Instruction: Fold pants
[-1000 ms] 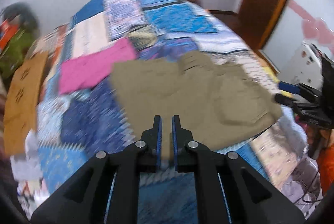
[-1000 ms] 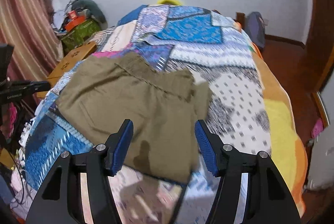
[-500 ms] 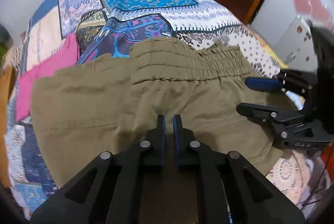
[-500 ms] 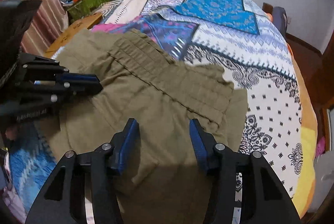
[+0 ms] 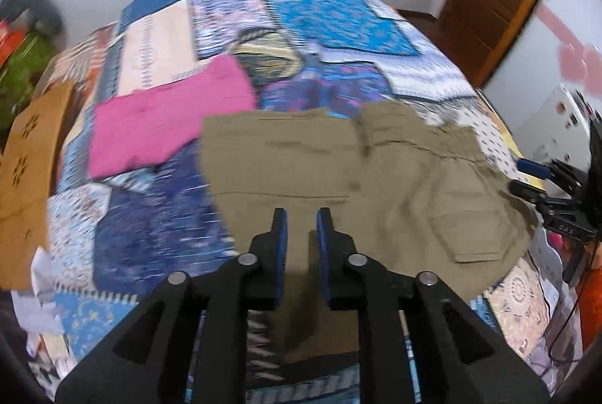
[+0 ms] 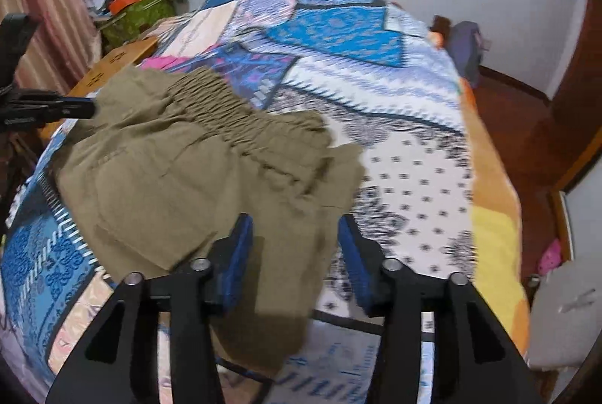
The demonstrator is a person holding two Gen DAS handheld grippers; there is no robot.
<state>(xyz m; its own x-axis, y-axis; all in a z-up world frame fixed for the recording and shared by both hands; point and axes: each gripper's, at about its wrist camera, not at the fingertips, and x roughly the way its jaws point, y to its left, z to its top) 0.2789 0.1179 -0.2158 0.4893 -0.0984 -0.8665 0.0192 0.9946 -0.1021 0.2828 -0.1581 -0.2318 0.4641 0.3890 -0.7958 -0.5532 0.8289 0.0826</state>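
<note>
The olive pants (image 5: 338,178) lay spread on the patchwork bedspread (image 5: 331,23). The left gripper (image 5: 301,227) had just been opening, its jaws slightly parted above the cloth; the right gripper (image 6: 295,238) stood apart, empty. Only the left view showed a pink garment (image 5: 165,118); only the right showed the gathered waistband (image 6: 233,118).

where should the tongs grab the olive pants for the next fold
Probably at the near hem of the olive pants, coming down from the near side of the patchwork bedspread. That edge lies loose toward the tongs, while the gathered elastic waistband sits bunched at the far end. Right tongs are open above the near cloth.
</note>
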